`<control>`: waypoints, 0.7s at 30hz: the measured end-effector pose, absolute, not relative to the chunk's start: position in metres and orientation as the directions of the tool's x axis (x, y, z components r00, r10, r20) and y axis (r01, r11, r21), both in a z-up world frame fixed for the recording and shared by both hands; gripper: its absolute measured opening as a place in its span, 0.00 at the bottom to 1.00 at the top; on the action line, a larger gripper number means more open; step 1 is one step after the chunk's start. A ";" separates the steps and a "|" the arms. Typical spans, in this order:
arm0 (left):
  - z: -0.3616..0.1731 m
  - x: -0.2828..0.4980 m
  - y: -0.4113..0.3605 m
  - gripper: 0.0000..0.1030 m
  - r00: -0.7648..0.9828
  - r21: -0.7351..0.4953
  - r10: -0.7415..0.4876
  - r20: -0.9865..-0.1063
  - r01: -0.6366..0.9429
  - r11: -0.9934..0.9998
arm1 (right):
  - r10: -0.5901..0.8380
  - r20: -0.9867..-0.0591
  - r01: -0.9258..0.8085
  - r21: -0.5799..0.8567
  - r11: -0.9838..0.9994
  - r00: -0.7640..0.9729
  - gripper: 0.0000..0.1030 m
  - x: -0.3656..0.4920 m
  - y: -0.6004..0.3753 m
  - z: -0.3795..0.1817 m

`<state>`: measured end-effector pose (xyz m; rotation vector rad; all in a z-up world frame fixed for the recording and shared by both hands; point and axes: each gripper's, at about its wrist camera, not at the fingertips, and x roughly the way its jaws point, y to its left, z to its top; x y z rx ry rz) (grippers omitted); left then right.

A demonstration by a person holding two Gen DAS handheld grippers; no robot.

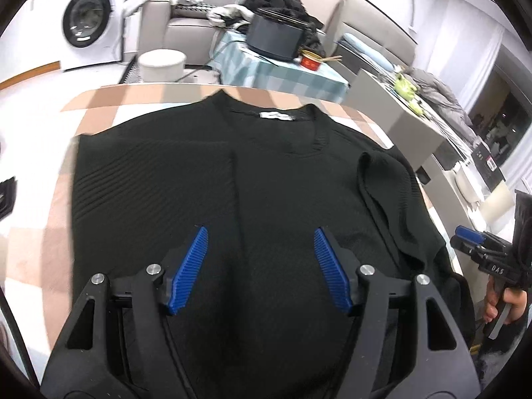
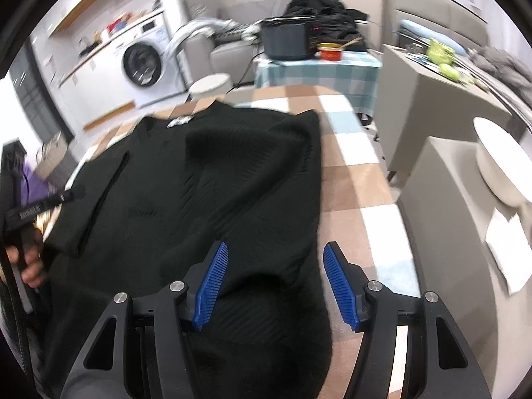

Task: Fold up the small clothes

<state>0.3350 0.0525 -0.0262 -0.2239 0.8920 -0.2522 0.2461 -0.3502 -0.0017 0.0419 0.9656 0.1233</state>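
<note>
Black ribbed knit top flat on checked desk, beneath both grippers' spread blue fingers, ungripped.

One black ribbed knit top lies on one surface covered in a brown, white and pale blue checked cloth, with two blue-padded black tools: the left tool and the right tool. Farther back stand one white front-loading washing machine, one dark round pot, one red bowl and one white round stool.
</note>
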 end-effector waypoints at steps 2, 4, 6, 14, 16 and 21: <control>-0.027 0.324 0.063 0.63 0.604 -0.293 -0.290 -0.742 0.096 0.951 | 0.134 -0.827 -0.125 0.077 0.989 0.546 0.60 0.245 -0.341 -0.008; -0.029 0.315 0.071 0.63 0.608 -0.292 -0.275 -0.745 0.074 0.954 | 0.144 -0.845 -0.158 0.072 0.985 0.515 0.59 0.245 -0.333 -0.017; -0.030 0.305 0.079 0.63 0.610 -0.290 -0.261 -0.748 0.054 0.955 | 0.163 -0.861 -0.212 0.066 0.975 0.482 0.59 0.245 -0.320 -0.024; -0.029 0.279 0.090 0.63 0.616 -0.280 -0.232 -0.753 0.018 0.960 | 0.193 -0.877 -0.360 0.025 0.933 0.440 0.19 0.260 -0.263 -0.044; -0.028 0.272 0.093 0.63 0.619 -0.277 -0.222 -0.753 0.009 0.961 | 0.222 -0.879 -0.353 0.066 0.933 0.422 0.09 0.261 -0.261 -0.046; -0.031 0.265 0.091 0.63 0.612 -0.285 -0.230 -0.757 0.008 0.959 | 0.337 -0.882 -0.440 0.172 0.882 0.331 0.17 0.249 -0.254 -0.040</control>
